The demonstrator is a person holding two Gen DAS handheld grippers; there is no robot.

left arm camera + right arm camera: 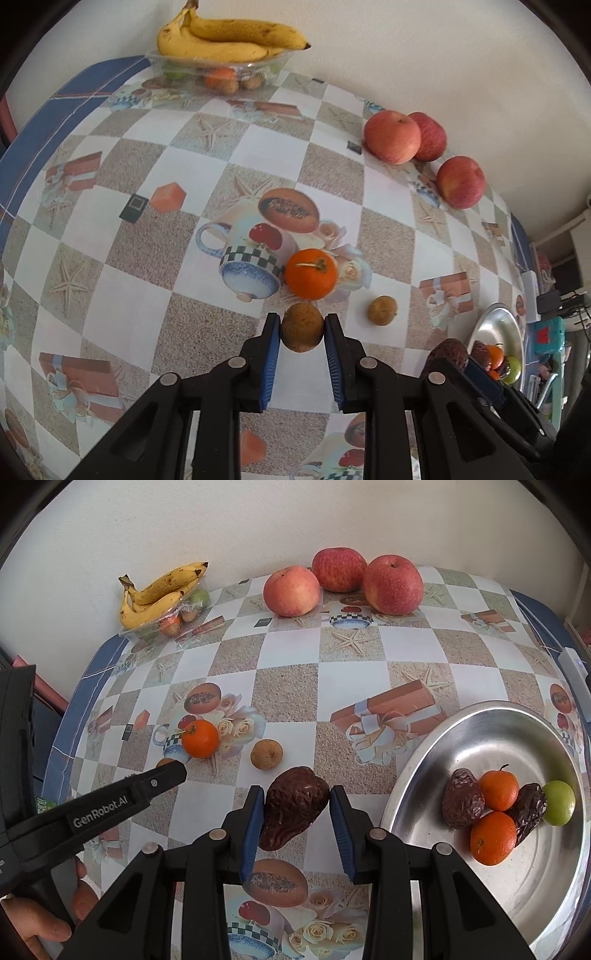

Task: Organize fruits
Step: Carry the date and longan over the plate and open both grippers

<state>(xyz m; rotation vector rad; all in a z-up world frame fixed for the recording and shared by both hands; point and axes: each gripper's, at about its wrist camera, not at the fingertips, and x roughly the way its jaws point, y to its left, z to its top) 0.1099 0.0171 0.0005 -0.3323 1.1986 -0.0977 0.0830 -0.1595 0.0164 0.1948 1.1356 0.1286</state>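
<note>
Brown and round, a small fruit [303,327] sits clenched between the blue-padded fingers of the left gripper [302,326], just in front of an orange [311,273] on the checkered desk [147,240]. A second small brown fruit [382,310] lies nearby. The right gripper [297,800] grips a wrinkled dark avocado [291,808] beside the steel bowl [461,738], which holds more fruit. Three apples [392,584] and a tray of bananas [159,594] stand by the wall.

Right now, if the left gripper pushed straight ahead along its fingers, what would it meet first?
The left gripper, shut on a small round brown fruit, would probably push that fruit into the orange tangerine just beyond; the gap's depth is unclear.
</note>
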